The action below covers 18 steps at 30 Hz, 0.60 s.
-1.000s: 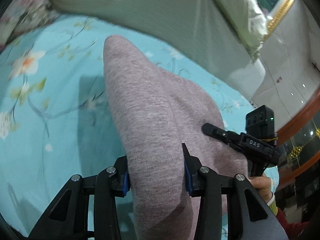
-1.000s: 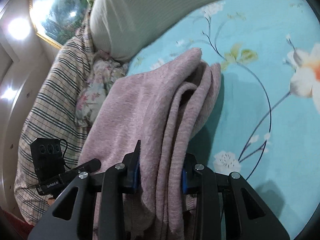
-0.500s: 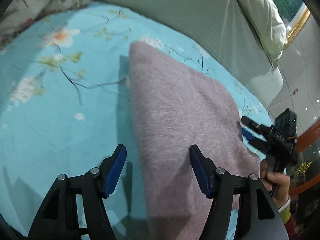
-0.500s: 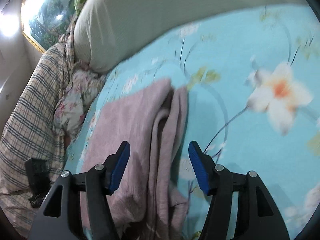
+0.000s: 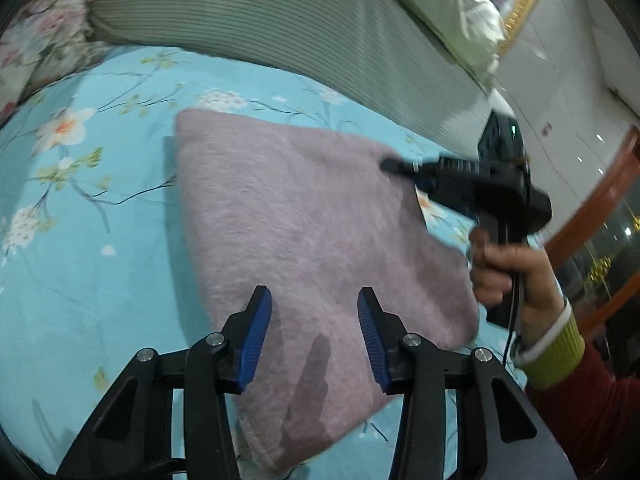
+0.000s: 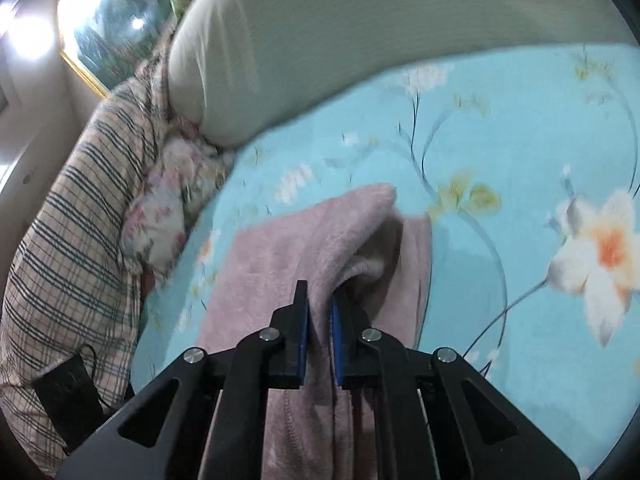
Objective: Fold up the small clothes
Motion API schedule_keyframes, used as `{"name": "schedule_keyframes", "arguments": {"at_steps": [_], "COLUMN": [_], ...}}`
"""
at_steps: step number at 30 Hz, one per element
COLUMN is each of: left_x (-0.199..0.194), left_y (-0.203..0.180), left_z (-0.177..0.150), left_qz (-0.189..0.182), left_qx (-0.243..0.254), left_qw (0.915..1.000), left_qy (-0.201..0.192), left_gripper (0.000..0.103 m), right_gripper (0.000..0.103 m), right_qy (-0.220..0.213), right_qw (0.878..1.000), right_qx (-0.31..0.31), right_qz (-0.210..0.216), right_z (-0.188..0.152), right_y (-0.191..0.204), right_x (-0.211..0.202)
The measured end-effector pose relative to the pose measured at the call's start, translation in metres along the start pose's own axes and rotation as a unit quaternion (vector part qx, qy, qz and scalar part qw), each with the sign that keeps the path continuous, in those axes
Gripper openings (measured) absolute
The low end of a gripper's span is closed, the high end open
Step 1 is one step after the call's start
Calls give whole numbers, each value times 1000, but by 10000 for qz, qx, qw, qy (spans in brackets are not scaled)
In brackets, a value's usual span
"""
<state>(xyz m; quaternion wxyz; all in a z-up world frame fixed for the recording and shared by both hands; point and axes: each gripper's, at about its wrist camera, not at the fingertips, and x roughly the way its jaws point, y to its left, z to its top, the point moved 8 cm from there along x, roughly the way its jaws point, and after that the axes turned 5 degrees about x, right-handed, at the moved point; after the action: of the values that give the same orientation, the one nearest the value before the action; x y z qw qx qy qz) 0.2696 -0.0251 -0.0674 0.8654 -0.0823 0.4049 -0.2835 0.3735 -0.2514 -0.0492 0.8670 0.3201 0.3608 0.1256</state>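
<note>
Both grippers are seen over the pink garment (image 5: 304, 224), which lies folded on the flowered blue sheet (image 5: 100, 240). Left gripper (image 5: 314, 328) is held wide open above its near edge, gripping nothing; right gripper (image 6: 319, 320) is pinched on an upper layer. Pillows (image 5: 280, 20) are banked behind.

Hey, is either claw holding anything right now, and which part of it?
The right claw pinches the pink garment by its top layer's edge. The left claw is open, holding nothing.

floral bedsheet (image 5: 100, 240), gilt pic frame (image 5: 520, 8)
</note>
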Motion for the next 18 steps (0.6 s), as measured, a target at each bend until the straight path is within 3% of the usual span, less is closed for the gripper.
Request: {"name": "schedule_keyframes", "arguments": {"at_steps": [4,7,9,12,18], "left_x": [18,32,30,23,-1], "left_y": [-2,2,3,4,-4], "left_z": [-11,-23,-29,-33,-45], "left_qz": [113,270,270,230,132], "left_qx": [198,286,310,249,229], "left_qw": [9993,9978,9978,9980,9987], "left_qy": [307,534,523,526,425], "left_gripper": [44,44,44,44,44], "right_gripper": [11,18,24,24,24], "right_qy": [429,520,458,282,252], "right_qw": [9979,9968,9966,9983,9989], "right_qx": [281,553,641,490,379], "right_qz": [-387,-256,-224,-165,88], "right_z": [-16,-27,-29,-39,-97], "right_y": [-31,-41,-40,-30,-16], "right_x": [24,24,12,-20,-74]}}
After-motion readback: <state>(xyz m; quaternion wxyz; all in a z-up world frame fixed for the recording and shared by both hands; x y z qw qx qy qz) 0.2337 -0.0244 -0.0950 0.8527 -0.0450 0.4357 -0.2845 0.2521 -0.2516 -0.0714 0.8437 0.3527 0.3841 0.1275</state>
